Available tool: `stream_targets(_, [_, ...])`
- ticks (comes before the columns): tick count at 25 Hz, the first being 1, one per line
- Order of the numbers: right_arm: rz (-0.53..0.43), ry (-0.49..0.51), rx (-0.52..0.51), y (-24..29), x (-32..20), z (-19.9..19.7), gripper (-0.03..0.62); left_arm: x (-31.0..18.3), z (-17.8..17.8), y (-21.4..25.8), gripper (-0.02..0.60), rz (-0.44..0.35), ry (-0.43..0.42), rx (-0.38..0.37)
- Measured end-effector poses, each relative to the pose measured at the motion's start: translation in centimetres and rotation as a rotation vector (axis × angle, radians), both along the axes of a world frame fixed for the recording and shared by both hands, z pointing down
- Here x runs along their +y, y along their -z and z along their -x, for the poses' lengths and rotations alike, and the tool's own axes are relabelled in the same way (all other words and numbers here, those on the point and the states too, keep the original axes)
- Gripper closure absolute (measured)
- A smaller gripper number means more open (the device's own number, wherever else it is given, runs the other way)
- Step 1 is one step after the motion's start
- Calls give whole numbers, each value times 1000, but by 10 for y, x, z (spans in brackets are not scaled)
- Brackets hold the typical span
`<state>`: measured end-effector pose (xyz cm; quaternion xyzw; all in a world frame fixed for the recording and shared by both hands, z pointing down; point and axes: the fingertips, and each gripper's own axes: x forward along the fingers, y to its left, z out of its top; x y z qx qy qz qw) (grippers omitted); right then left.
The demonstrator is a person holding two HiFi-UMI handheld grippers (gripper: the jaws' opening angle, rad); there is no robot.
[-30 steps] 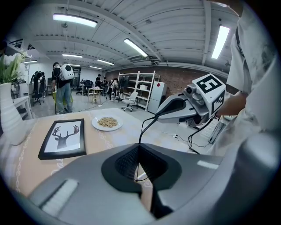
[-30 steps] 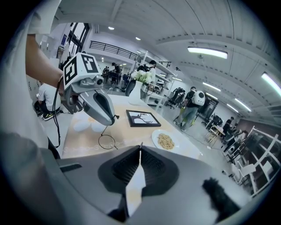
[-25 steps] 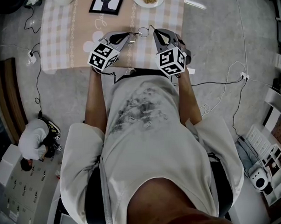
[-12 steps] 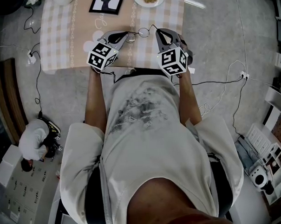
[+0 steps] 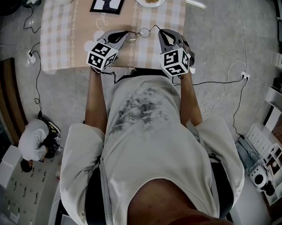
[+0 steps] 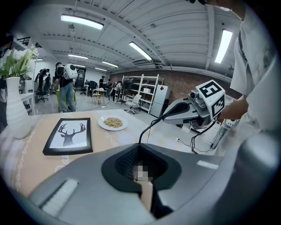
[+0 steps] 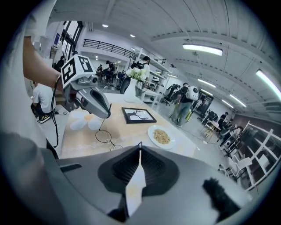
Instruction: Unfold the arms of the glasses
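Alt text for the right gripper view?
The right gripper is shut on an arm of the round-lensed glasses over the table. The left gripper holds their other side; a framed picture and plate sit beyond.

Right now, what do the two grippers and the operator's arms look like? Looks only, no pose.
The left gripper and right gripper match: smooth grey shells, with tapering jaws lined in black ribbed pads. The left cube and right cube are white with black square markers. A black cable hangs off the right one and the left one. The person wears a light short-sleeved T-shirt with a dark print.
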<state>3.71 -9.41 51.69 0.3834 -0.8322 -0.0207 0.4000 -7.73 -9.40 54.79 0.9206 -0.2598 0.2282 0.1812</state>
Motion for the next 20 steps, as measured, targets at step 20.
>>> stream_targets(20, [5,-19,7,-3,-2,-7,572,-5,6,-1,575,4,29,18])
